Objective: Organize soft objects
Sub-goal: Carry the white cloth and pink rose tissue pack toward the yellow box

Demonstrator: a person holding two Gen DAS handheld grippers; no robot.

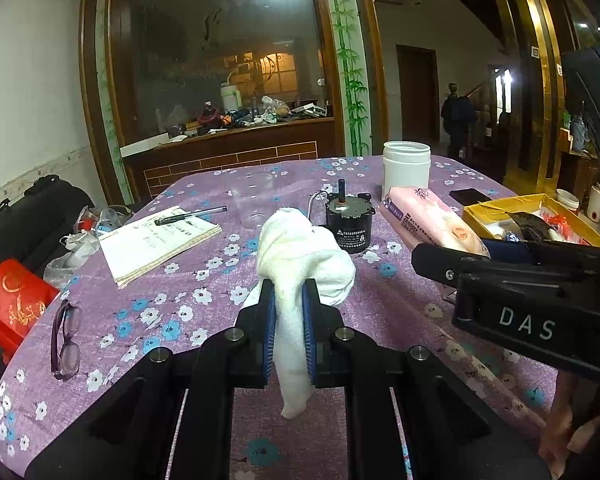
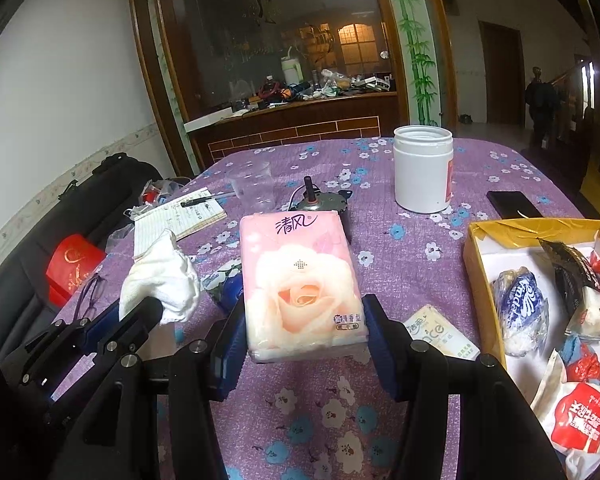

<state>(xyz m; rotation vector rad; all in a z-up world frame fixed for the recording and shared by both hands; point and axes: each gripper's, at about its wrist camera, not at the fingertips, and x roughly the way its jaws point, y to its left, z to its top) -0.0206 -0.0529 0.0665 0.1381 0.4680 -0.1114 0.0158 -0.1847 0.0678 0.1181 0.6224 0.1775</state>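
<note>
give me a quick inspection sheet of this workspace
surface: table under purple floral cloth
job's things: white towel and pink tissue pack held; yellow box holds packets
clutter: white jar, motor, notebook, pen, glasses, phone, plastic cup
grippers: left gripper shut on towel; right gripper clamps tissue pack
cables: thin wire at motor
surroundings: cluttered counter; person in doorway
</note>
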